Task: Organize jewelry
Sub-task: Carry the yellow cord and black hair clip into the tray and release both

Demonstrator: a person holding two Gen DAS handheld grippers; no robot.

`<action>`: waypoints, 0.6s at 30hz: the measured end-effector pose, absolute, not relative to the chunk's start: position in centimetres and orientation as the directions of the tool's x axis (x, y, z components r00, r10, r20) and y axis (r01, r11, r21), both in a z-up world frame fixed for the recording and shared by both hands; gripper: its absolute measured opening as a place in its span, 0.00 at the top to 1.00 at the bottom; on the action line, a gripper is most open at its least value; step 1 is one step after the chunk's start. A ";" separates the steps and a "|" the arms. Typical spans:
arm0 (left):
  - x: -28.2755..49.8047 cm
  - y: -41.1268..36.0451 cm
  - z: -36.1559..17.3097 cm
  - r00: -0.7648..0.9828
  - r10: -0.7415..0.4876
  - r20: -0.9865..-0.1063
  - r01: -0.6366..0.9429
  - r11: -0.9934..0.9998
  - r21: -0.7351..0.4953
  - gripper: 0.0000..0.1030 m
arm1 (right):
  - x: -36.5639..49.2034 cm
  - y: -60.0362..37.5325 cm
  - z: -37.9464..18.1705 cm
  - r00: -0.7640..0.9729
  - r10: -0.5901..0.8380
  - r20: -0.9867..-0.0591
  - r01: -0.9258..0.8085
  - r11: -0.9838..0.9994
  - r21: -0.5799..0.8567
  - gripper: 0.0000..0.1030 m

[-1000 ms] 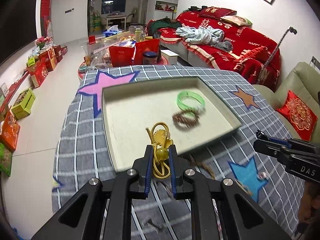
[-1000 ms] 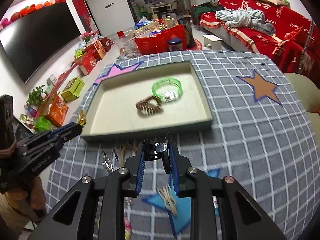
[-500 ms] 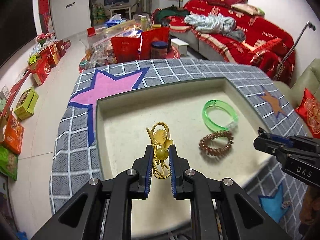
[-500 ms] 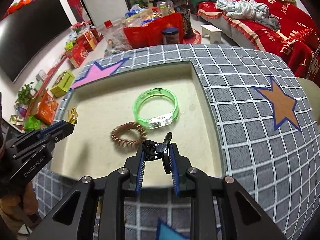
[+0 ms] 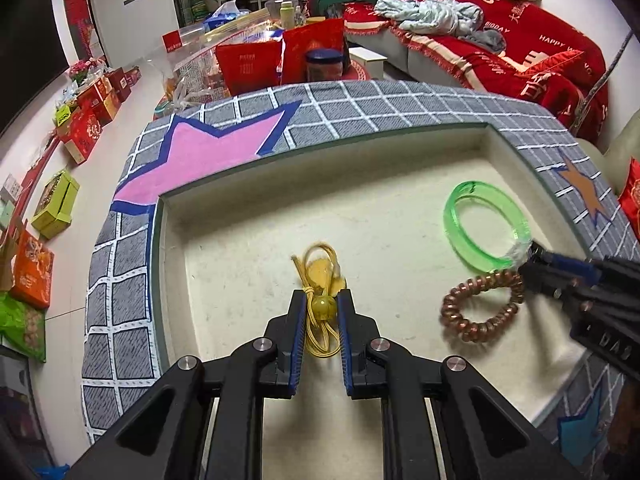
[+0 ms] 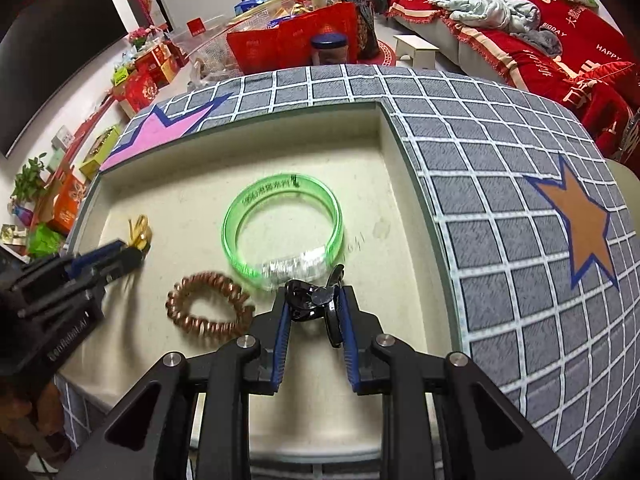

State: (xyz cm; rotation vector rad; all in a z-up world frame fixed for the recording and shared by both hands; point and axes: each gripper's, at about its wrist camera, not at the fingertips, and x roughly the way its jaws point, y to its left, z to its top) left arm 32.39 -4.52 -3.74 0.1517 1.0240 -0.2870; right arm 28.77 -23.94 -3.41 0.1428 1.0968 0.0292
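Your left gripper (image 5: 322, 306) fingers pinch a yellow cord pendant (image 5: 320, 276), your right gripper (image 6: 314, 304) fingers a black clip (image 6: 310, 298), above the tray (image 6: 384, 140).

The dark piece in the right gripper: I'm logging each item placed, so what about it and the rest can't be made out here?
- Dark piece, right wrist view: pads cover its sides, glare blurs it; type unclear.
- Yellow cord pendant, left wrist view: blurred ahead of the left gripper; shape unclear.
- Green bangle: its lettering is too small to read.
- Tray: near edge hidden behind the right gripper.
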 end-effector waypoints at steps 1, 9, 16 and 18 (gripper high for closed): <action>32.4 -4.6 -3.7 0.496 -0.155 -0.854 0.303 0.953 0.003 0.69 | 29.0 -23.9 -3.4 0.458 0.092 -0.884 0.048 0.991 0.128 0.75; 32.1 -5.2 -3.7 0.530 -0.118 -0.840 0.312 0.948 0.063 0.68 | 28.9 -23.2 -3.4 0.473 0.058 -0.879 0.050 0.994 0.092 0.63; 31.9 -4.8 -3.7 0.522 -0.138 -0.842 0.305 0.952 0.033 0.68 | 27.8 -23.9 -1.8 0.516 0.096 -0.851 0.072 0.985 0.154 0.45; 31.9 -4.7 -3.7 0.524 -0.138 -0.841 0.300 0.954 0.030 0.68 | 27.2 -24.1 -0.9 0.540 0.106 -0.835 0.075 0.982 0.173 0.40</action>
